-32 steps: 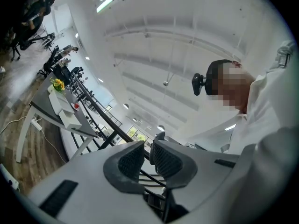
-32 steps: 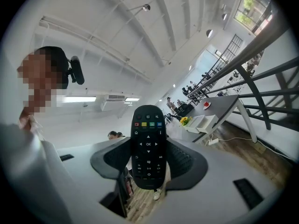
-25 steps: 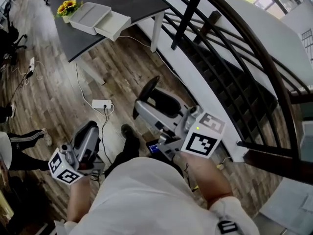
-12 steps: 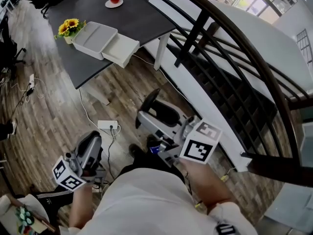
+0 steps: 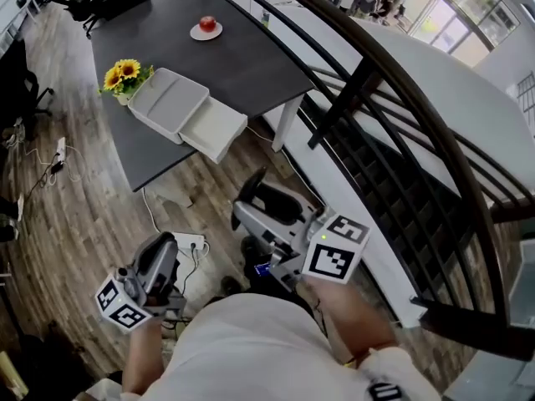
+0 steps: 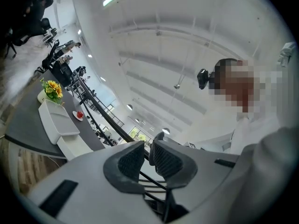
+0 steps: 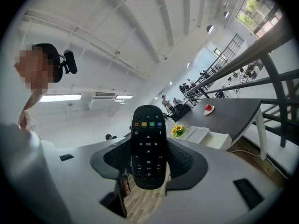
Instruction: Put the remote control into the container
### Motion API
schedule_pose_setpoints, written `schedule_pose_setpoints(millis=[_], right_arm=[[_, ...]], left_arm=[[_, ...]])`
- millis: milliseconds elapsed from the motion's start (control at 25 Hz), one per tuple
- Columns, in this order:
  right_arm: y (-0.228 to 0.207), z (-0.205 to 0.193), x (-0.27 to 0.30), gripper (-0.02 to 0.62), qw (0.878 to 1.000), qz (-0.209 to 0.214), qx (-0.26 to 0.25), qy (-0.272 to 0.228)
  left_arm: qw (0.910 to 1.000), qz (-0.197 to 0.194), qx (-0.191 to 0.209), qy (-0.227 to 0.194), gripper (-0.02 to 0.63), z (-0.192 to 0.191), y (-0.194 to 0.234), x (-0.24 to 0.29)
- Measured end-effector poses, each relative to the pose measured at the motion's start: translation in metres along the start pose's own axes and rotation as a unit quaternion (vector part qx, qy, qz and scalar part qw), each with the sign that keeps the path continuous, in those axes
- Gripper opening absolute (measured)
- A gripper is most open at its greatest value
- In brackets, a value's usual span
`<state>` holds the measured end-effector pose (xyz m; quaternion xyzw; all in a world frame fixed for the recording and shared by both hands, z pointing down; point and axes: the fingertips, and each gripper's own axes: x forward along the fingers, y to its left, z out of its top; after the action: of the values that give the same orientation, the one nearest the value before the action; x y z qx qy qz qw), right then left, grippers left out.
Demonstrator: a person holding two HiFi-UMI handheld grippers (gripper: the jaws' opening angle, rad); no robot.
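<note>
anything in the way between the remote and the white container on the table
Nothing visible blocks it. The right hand-held gripper holds the remote, and the white container sits at the dark table's near edge, with only open wood floor between. A power strip lies on that floor, low down.

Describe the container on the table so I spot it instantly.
Find the dark table, then the sunflowers at its left edge. The container is the flat white box beside them, the largest thing there, unlike the small plate with a red fruit farther back.
</note>
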<state>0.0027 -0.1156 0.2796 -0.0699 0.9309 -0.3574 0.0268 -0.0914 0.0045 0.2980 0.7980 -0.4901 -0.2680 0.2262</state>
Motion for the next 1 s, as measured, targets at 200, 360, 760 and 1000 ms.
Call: schedule_pose_setpoints(millis=[200, 360, 760, 1000], right_arm=[[-0.029, 0.026, 0.026, 0.233, 1.0, 0.021, -0.006, 0.018], [-0.045, 0.035, 0.042, 0.233, 0.999, 0.027, -0.003, 0.031], [-0.06, 0.046, 0.069, 0.233, 0.999, 0.015, 0.002, 0.035], [-0.057, 0.079, 0.108, 0.233, 0.997, 0.024, -0.057, 0.038]], left_arm=[[0.9998, 0.008, 0.012, -0.014, 0.063, 0.013, 0.02, 0.037], [0.9996, 0.022, 0.01, -0.017, 0.063, 0.019, 0.036, 0.049], [0.9998, 0.021, 0.0, -0.005, 0.063, 0.037, 0.064, 0.062], [0.999, -0.002, 0.044, 0.011, 0.063, 0.079, 0.089, 0.081]])
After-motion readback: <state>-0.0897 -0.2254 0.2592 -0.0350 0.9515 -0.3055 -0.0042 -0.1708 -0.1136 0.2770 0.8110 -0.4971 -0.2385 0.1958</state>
